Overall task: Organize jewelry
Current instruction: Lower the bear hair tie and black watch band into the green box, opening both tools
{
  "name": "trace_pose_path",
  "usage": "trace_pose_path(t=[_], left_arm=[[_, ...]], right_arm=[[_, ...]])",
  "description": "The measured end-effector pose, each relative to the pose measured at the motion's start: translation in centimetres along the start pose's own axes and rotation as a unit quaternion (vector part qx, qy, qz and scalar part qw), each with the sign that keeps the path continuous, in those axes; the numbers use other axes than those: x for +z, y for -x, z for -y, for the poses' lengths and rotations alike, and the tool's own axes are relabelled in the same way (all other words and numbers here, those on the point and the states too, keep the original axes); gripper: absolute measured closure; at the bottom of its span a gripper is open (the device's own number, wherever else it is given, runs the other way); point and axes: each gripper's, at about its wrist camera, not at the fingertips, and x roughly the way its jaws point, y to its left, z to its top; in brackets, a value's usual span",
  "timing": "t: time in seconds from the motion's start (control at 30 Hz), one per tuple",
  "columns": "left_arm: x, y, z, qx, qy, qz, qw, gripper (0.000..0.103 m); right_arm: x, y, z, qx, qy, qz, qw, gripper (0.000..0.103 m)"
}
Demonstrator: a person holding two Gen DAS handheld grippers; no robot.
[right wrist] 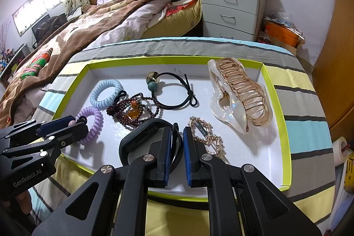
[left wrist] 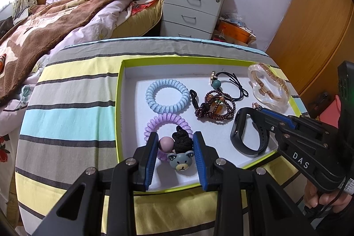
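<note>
A white tray with a green rim (left wrist: pixel 124 63) (right wrist: pixel 285 125) sits on a striped cloth. My left gripper (left wrist: pixel 176 147) is closed around a black hair tie with a grey bear charm (left wrist: pixel 181 162) and a pink bead, over a purple spiral tie (left wrist: pixel 154 125). My right gripper (right wrist: pixel 177 147) (left wrist: pixel 254 112) is shut on the strap of a black wristband (left wrist: pixel 245 141) (right wrist: pixel 141 136). Also in the tray are a blue spiral tie (left wrist: pixel 168 95) (right wrist: pixel 104 92), a dark bead bracelet (left wrist: pixel 216 107) (right wrist: pixel 132 110), a black elastic tie (right wrist: pixel 177 92), a clear hair claw (right wrist: pixel 239 92) (left wrist: pixel 267 85) and a gold chain (right wrist: pixel 208 136).
The cloth-covered table (left wrist: pixel 73 103) stands beside a bed (left wrist: pixel 55 21) with a brown blanket. A white drawer unit (left wrist: pixel 190 12) and an orange box (left wrist: pixel 234 32) lie beyond the far edge. A wooden wardrobe (left wrist: pixel 314 14) is at right.
</note>
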Motion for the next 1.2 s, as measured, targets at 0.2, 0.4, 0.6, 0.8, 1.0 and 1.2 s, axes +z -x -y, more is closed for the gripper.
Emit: trace_pose_path(t=[0.2, 0.4, 0.6, 0.8, 1.0, 1.2], left_arm=[[-0.2, 0.0, 0.2, 0.003, -0.006, -0.002, 1.0, 0.069], [-0.2, 0.1, 0.2, 0.003, -0.006, -0.003, 1.0, 0.069], [-0.2, 0.2, 0.3, 0.003, -0.008, -0.003, 1.0, 0.065], [-0.3, 0.3, 0.4, 0.004, -0.008, -0.003, 1.0, 0.059], [-0.3, 0.8, 0.7, 0.005, -0.009, 0.004, 0.9999, 0.057], [-0.3, 1.4, 1.0, 0.011, -0.01, 0.007, 0.9999, 0.054]], right_arm=[[0.0, 0.3, 0.0, 0.0, -0.001, 0.002, 1.0, 0.092], [0.0, 0.4, 0.0, -0.002, -0.001, 0.002, 1.0, 0.092], [0.2, 0.7, 0.4, -0.001, -0.002, 0.005, 1.0, 0.089], [0.2, 0.9, 0.3, -0.003, -0.001, 0.008, 1.0, 0.087], [0.1, 1.3, 0.3, -0.004, 0.0, 0.009, 1.0, 0.084], [0.0, 2.0, 0.4, -0.009, 0.002, 0.017, 1.0, 0.071]])
